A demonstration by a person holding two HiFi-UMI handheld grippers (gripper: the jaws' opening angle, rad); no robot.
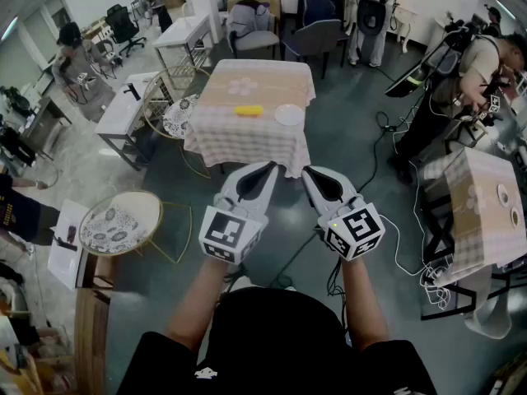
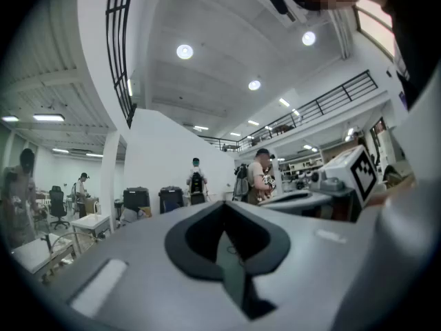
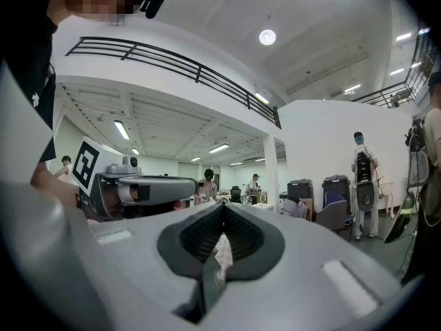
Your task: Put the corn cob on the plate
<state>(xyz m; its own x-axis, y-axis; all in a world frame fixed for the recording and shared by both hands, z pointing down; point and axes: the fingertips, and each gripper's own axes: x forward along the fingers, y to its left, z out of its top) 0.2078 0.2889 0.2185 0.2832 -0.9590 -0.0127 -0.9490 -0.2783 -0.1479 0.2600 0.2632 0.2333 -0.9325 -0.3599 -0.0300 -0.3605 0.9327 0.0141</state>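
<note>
A yellow corn cob (image 1: 249, 111) lies on the checked tablecloth of a square table (image 1: 247, 138), some way ahead of me in the head view. A white plate (image 1: 289, 115) sits just to its right on the same table. My left gripper (image 1: 268, 168) and right gripper (image 1: 307, 172) are held side by side in the air, well short of the table, both shut with nothing between the jaws. In the left gripper view my left gripper (image 2: 222, 212) points level across the room, and in the right gripper view my right gripper (image 3: 222, 211) does too. Neither shows the corn.
A round patterned side table (image 1: 121, 220) stands at the left, a second covered table (image 1: 478, 208) at the right with cables on the floor near it. Chairs (image 1: 321, 35) and white desks (image 1: 185, 35) are behind the table. Several people stand around the room.
</note>
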